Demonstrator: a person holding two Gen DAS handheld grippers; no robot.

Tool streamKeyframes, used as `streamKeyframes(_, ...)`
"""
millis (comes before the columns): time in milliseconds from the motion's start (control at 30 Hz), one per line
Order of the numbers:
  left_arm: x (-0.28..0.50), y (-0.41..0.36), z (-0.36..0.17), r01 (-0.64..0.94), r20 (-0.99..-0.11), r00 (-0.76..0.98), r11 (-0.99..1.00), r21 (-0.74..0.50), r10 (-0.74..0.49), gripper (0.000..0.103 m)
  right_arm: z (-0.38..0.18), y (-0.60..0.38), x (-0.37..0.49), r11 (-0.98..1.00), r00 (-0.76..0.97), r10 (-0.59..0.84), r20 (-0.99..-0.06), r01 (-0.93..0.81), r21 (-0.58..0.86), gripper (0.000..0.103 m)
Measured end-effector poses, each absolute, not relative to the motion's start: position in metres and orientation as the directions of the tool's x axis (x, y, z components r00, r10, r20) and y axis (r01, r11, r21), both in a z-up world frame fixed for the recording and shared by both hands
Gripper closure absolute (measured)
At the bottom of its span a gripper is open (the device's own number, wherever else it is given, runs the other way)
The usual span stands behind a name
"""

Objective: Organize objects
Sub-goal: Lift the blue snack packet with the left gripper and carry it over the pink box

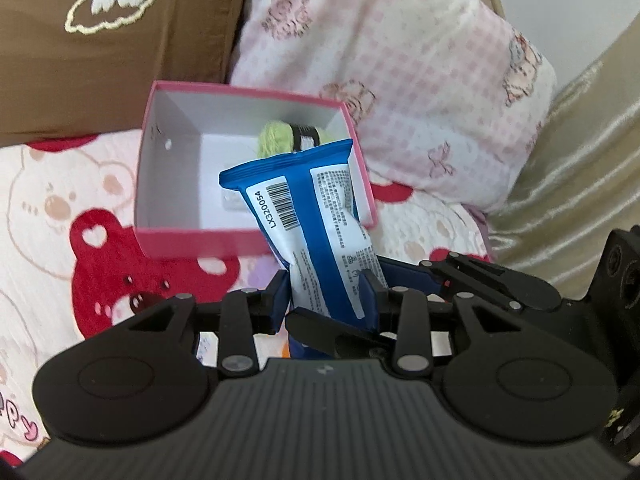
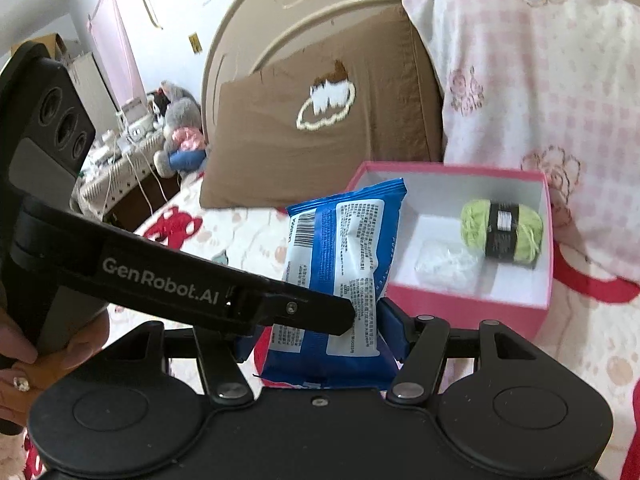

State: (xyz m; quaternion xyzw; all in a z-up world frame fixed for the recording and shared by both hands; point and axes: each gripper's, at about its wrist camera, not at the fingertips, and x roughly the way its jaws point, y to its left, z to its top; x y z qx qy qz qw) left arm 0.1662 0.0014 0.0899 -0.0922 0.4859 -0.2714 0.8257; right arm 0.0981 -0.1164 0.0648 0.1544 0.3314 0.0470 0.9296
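A blue and white snack packet [image 1: 320, 232] stands upright between both grippers. My left gripper [image 1: 326, 296] is shut on its lower end. My right gripper [image 2: 320, 332] is also shut on the packet [image 2: 340, 264], with the left gripper's finger [image 2: 304, 312] crossing in front. Just behind the packet an open pink box [image 1: 192, 240] with a white inside rests on the bed. In the box [image 2: 480, 304] lie a green yarn ball [image 2: 502, 228] and a small clear plastic bag [image 2: 446, 264]. The yarn [image 1: 276, 138] shows above the packet in the left wrist view.
The bed has a bear-print sheet [image 1: 60, 200]. A brown pillow [image 2: 320, 140] and a pink checked pillow [image 2: 540, 80] lean on the beige headboard [image 2: 256, 32] behind the box. A cluttered side table with plush toys [image 2: 176, 132] stands far left.
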Motion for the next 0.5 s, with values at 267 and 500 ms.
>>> streamKeyframes(267,0.219,-0.016,0.080,0.336,-0.787,0.411,0.878,-0.339,-0.461,0.066,0.051,-0.140,0.146,0.919,0.789,0.204,-0.580,0.050,0.391,0.037)
streamKeyframes(500,0.259,-0.029,0.055,0.315,-0.813,0.421,0.905,-0.285,-0.402,0.066,0.018,-0.166,0.179,0.868,0.798,0.220,-0.561,0.102,0.486,0.039)
